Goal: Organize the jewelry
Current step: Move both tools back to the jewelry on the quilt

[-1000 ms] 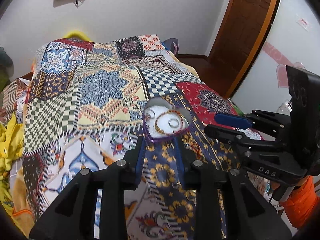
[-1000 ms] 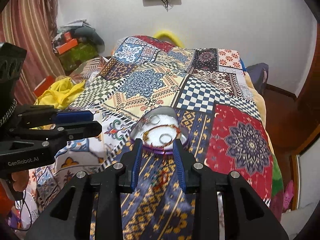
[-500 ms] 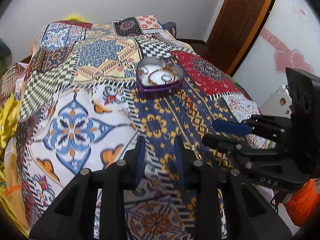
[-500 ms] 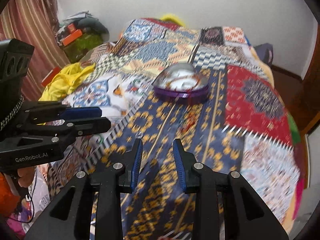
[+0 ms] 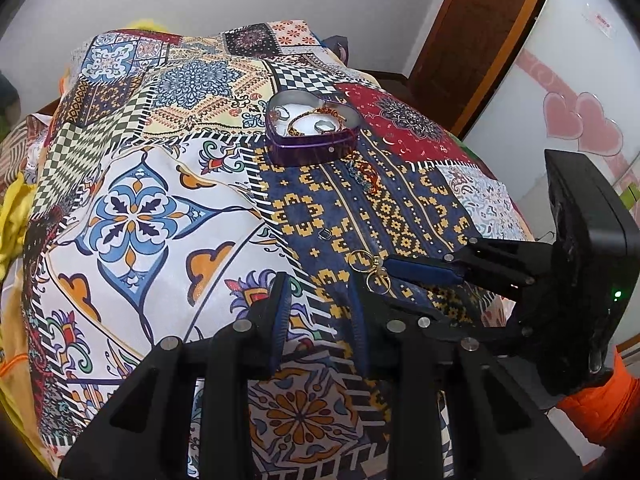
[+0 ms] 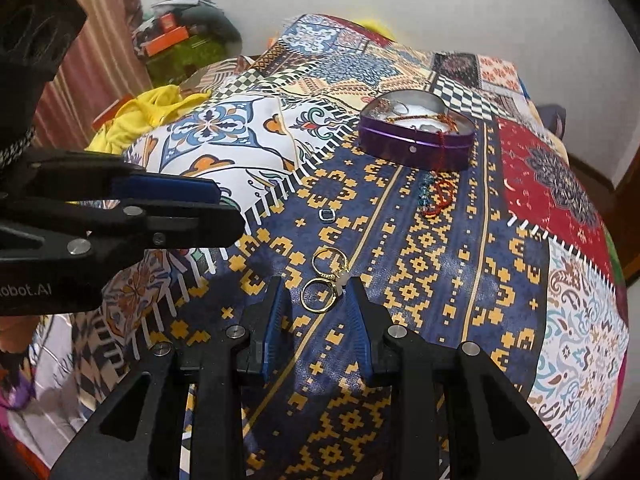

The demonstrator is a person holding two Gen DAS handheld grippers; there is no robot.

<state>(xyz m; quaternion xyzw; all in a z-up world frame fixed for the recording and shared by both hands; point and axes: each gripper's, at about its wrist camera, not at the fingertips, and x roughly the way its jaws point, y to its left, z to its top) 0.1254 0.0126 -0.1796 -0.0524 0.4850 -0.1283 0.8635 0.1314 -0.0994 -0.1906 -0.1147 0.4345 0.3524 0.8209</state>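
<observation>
Some jewelry is already held in the heart-shaped tin (image 6: 416, 148); two gold rings (image 6: 326, 280), a silver ring (image 6: 327, 215) and beaded bracelets (image 6: 436, 196) are left on the bed (image 6: 560, 320). Both the right gripper (image 6: 316, 308) and the left gripper (image 5: 318, 312) are released, with nothing grasped.

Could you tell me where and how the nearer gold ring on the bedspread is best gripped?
Judging from its pose, the nearer gold ring lies flat, so take the band across its width from straight above. The open right gripper already straddles it; tilting down should let the fingers close on opposite sides.
</observation>
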